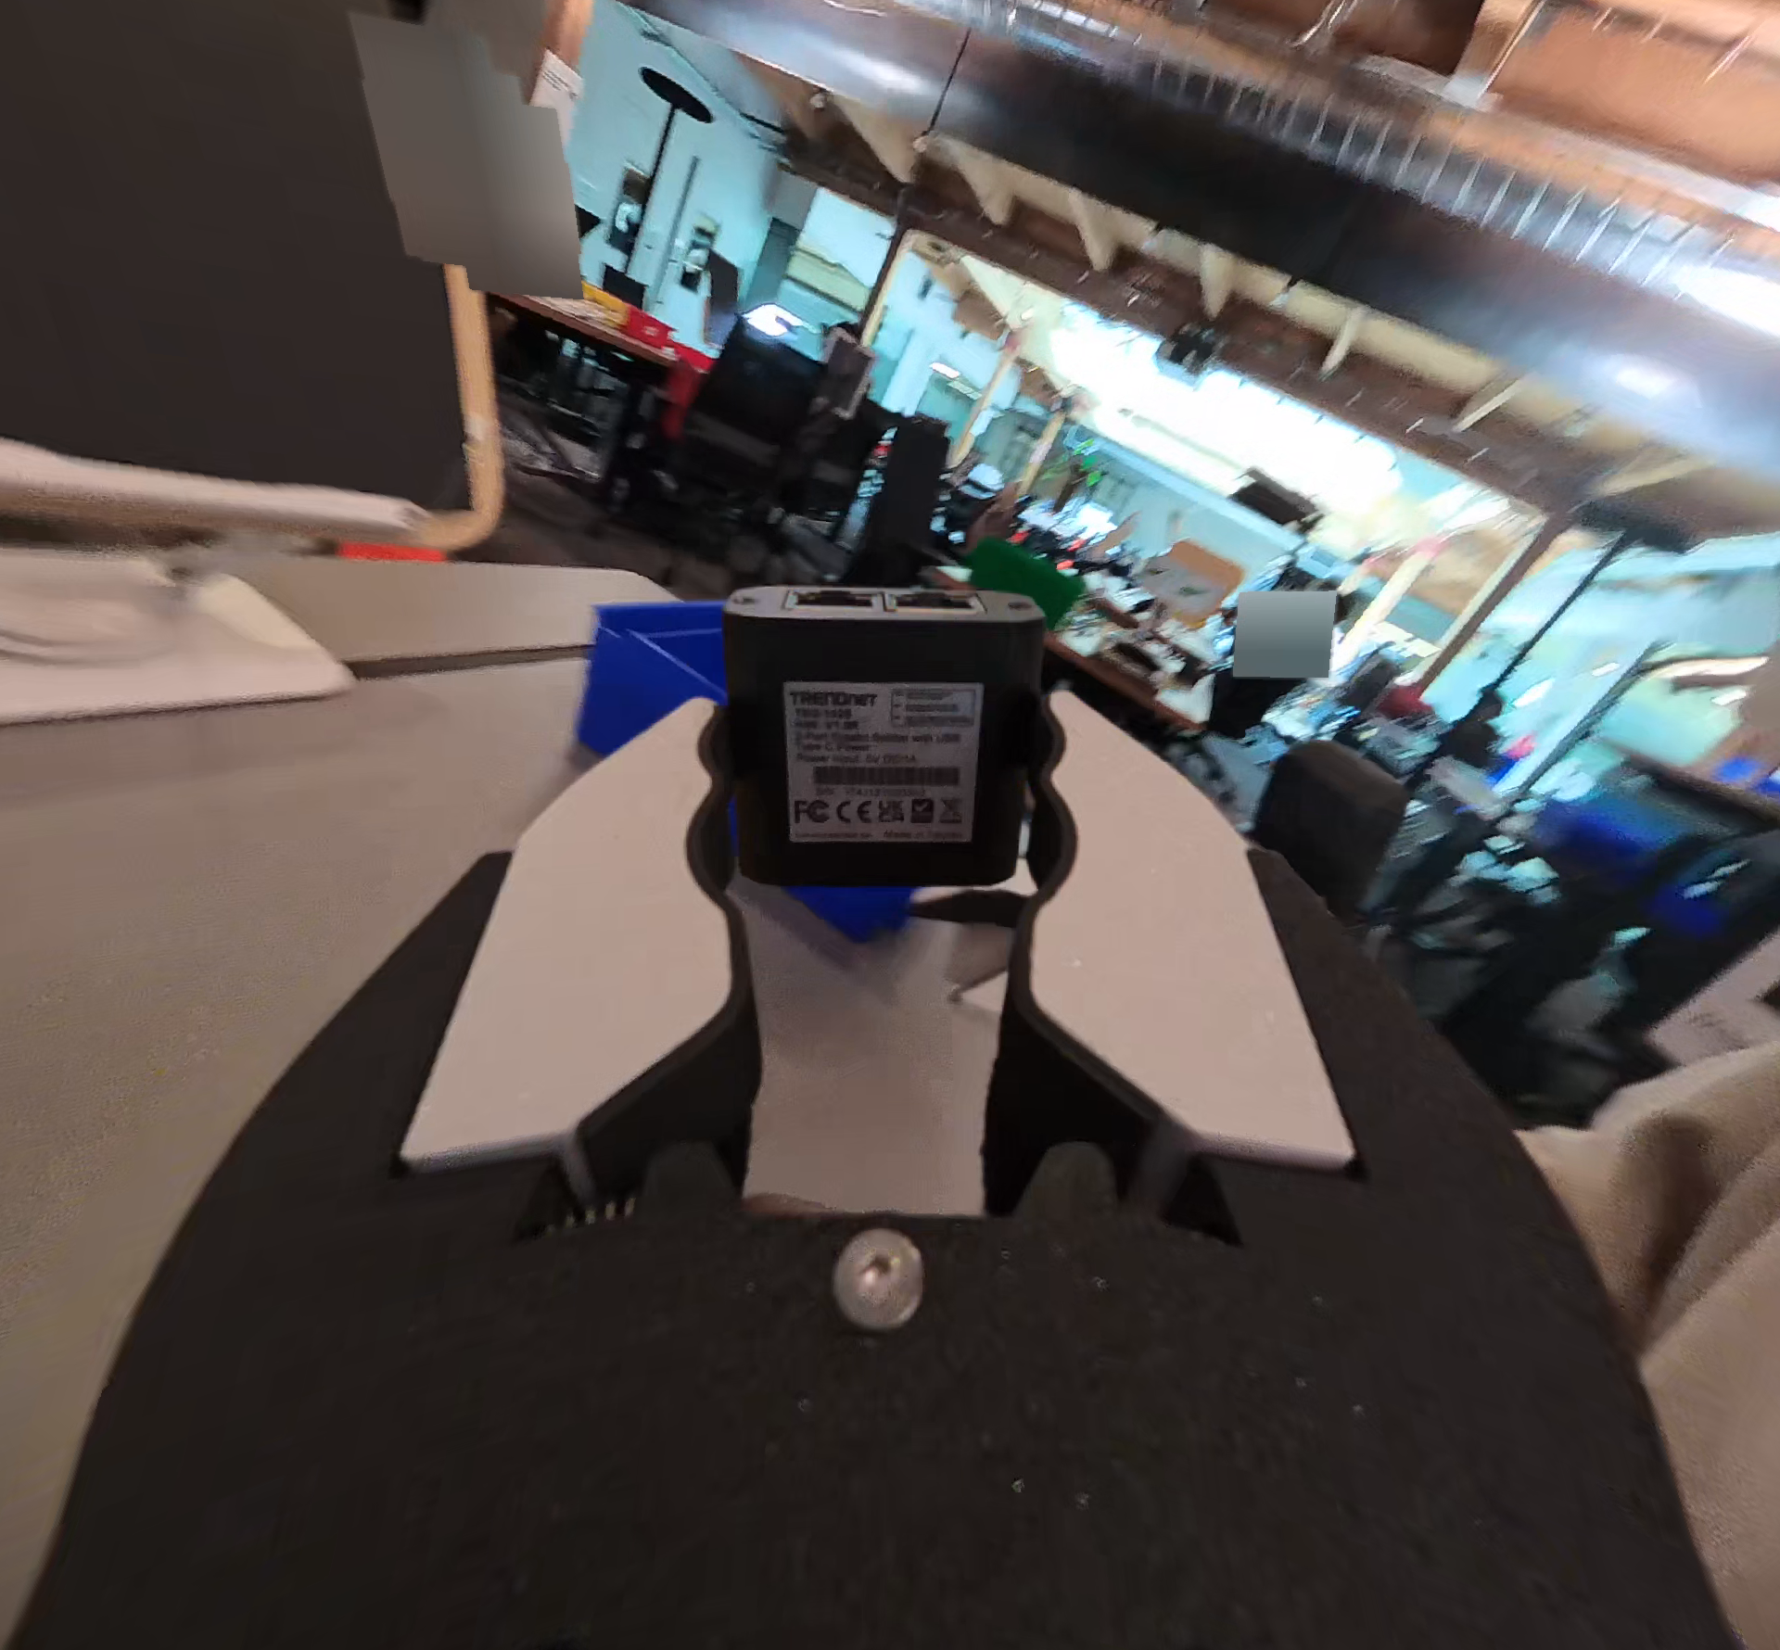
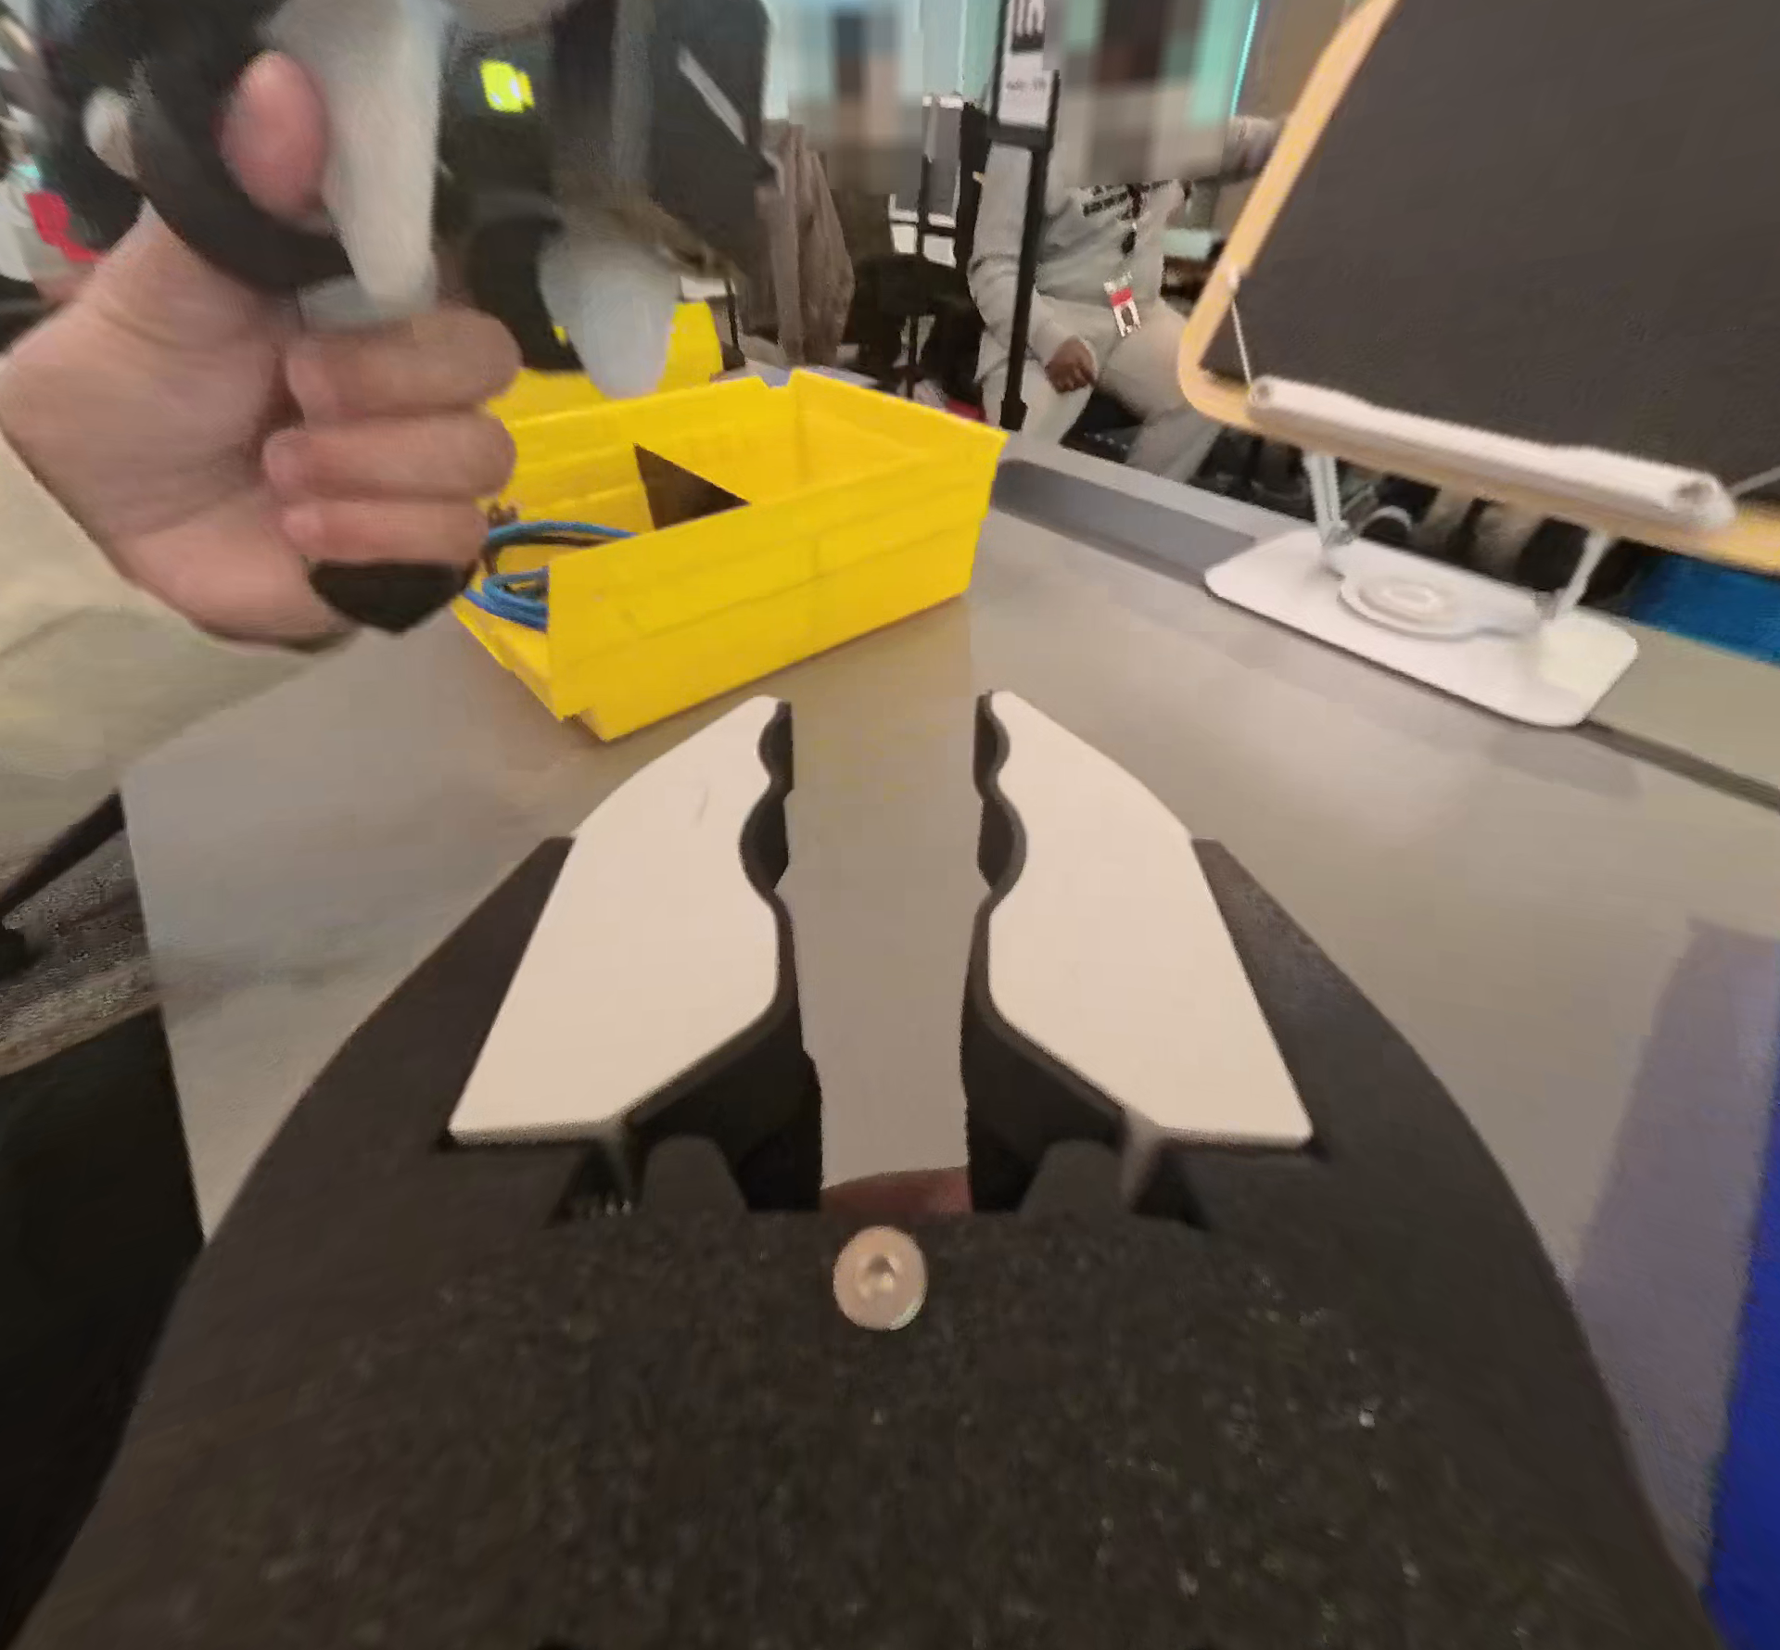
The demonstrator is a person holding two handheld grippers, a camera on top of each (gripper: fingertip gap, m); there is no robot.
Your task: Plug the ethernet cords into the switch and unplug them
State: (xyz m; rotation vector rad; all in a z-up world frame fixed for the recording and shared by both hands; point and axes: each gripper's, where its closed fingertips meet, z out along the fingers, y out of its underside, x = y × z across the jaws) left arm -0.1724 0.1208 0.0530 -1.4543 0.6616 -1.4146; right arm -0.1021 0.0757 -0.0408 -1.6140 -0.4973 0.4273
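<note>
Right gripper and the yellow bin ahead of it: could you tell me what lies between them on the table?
Nothing: the right wrist view shows only bare grey table between the open right gripper and the yellow bin, which holds blue cords.

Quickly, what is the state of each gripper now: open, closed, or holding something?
Left gripper: closed on the black switch, lifted off the table.
Right gripper: open, holding nothing, above the grey table.
</note>
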